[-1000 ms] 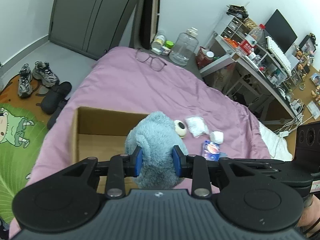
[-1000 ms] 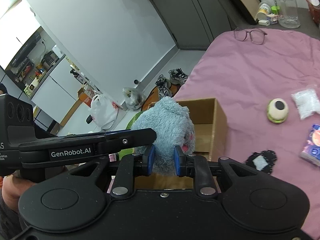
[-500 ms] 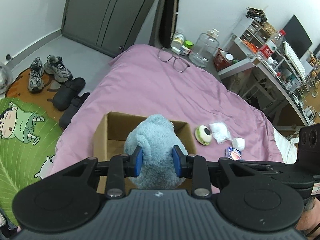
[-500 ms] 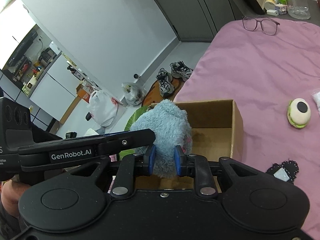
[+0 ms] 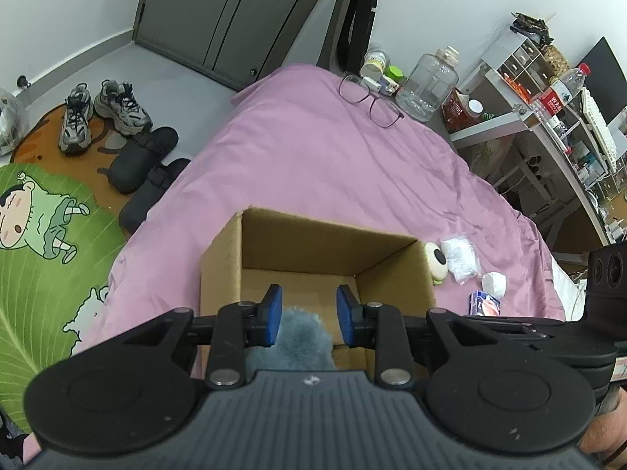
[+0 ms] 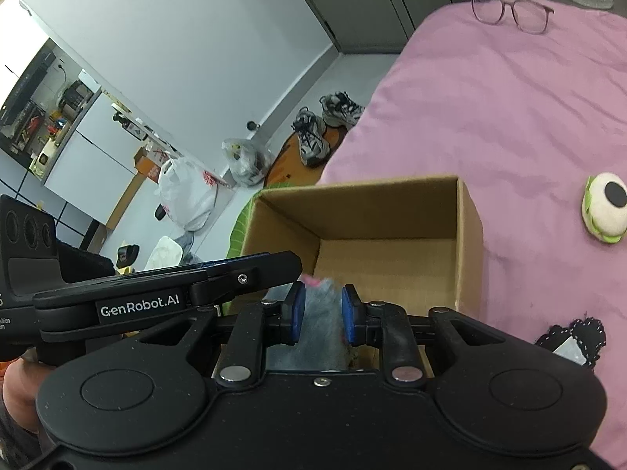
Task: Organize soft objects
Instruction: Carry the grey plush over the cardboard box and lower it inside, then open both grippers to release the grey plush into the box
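Note:
A fluffy blue-grey plush toy [image 5: 303, 338] sits low in the near end of an open cardboard box [image 5: 313, 243] on the pink bed. My left gripper [image 5: 308, 305] is above it, jaws apart, the plush below the pads. My right gripper [image 6: 320, 307] is shut on the plush [image 6: 319, 329], which shows a bit of pink at its top, over the box [image 6: 392, 211]. A green-and-white eyeball plush [image 6: 605, 207] lies right of the box; it also shows in the left wrist view [image 5: 435, 262].
White plastic bags [image 5: 460, 258], a white wad [image 5: 493, 284] and a tissue pack [image 5: 485, 303] lie right of the box. A black lace-edged item [image 6: 572, 342] lies near. Glasses [image 5: 370, 102] lie far on the bed. Shoes and slippers [image 5: 117, 133] are on the floor left.
Both grippers have lowered the plush down into the box. The left gripper's jaws have opened and the plush has dropped below them. The right gripper still pinches it.

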`<state>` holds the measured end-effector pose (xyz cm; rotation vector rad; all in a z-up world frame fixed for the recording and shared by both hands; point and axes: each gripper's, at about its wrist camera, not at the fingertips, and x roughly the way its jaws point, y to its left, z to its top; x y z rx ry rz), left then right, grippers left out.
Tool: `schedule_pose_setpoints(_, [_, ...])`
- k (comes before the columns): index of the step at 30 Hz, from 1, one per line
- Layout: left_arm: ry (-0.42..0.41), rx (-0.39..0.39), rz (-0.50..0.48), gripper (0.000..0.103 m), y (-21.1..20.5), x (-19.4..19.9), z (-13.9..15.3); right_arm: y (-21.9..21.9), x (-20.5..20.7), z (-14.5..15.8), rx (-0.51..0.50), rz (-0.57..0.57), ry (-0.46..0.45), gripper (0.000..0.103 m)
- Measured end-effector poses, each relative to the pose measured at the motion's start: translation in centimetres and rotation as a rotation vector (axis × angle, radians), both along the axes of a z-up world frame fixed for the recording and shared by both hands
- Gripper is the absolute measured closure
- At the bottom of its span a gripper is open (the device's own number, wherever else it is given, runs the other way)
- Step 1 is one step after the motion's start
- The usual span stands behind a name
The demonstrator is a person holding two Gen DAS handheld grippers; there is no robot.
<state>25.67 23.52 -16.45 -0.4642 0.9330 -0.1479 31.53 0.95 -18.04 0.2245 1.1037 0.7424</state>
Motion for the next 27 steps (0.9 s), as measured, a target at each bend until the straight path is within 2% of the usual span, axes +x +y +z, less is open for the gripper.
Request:
schedule_pose_setpoints(7, [0.017, 0.005, 0.010, 0.073, -0.1, -0.3, 0.1, -0.8, -0.6, 0.3, -0.006, 0.003, 0.010, 0.079])
schedule_pose_setpoints(12, [0.018, 0.028, 0.023, 0.071, -0.7, -1.1, 1.0, -2.5, -1.1, 1.2, -0.008, -0.015, -0.004, 0.069])
schedule_pose_setpoints(14, [0.016, 0.035, 0.029, 0.070, -1.0, -1.4, 1.4, -3.1, -1.4, 1.6, -0.008, -0.024, -0.015, 0.060])
schedule_pose_setpoints(17, [0.022, 0.054, 0.044, 0.069, -1.5, -2.0, 2.2, -4.3, -1.7, 2.4, -0.007, -0.040, -0.037, 0.053])
schedule_pose_setpoints(22, [0.045, 0.115, 0.080, 0.054, -2.8, -3.2, 3.9, -6.7, -2.8, 3.9, 0.015, -0.066, -0.071, 0.044])
schedule_pose_setpoints(27, [0.023, 0.137, 0.088, 0.036, -4.3, -5.0, 6.2, -9.3, -3.8, 5.3, 0.028, -0.103, -0.105, 0.034])
